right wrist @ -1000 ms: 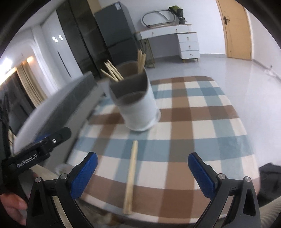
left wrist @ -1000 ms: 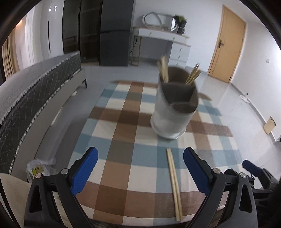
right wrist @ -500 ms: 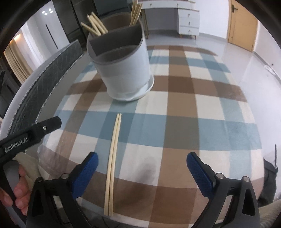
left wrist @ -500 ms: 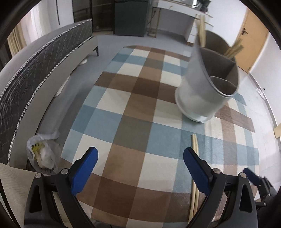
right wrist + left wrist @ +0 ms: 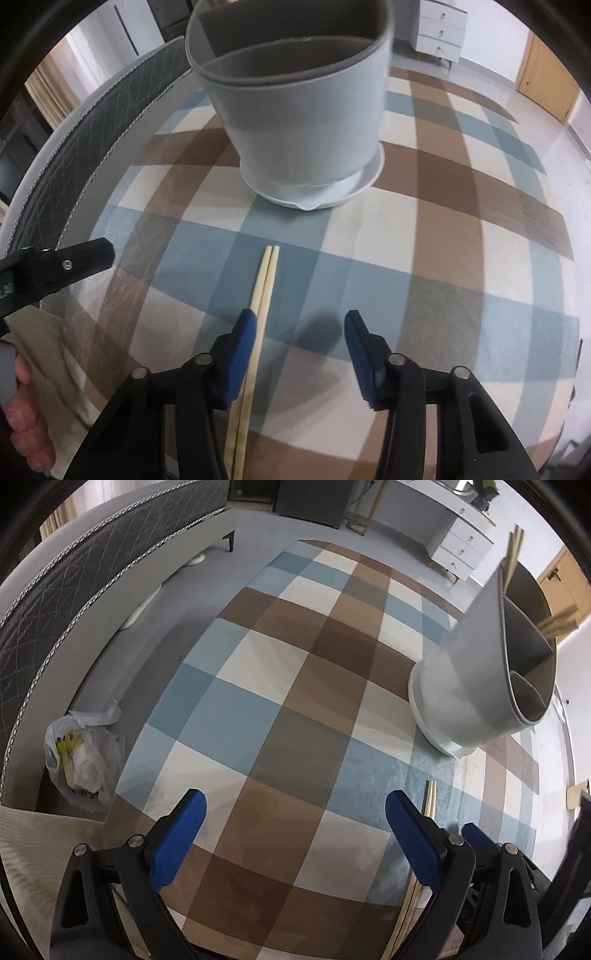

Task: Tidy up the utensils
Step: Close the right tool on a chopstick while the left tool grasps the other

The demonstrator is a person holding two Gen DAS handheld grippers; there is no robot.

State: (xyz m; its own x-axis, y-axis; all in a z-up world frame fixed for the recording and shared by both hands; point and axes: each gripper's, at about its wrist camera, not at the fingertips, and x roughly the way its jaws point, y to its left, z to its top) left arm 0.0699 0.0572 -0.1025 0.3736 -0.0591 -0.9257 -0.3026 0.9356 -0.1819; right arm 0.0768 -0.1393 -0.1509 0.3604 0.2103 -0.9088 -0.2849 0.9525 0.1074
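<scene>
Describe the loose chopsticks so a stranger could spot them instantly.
Start at the checked tablecloth and its white utensil holder. In front of its saucer, two pale chopsticks lie flat, side by side. They alone lie loose on the cloth, not in the holder.

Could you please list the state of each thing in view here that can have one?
Chopsticks: pair lying flat and side by side on the checked tablecloth.
Utensil holder: upright on its white saucer, more chopsticks standing inside.
Right hand-held gripper: closing, chopsticks between the jaws beside one pad, not yet clamped.
Left hand-held gripper: open, empty.
Plastic bag: crumpled on the floor.
</scene>
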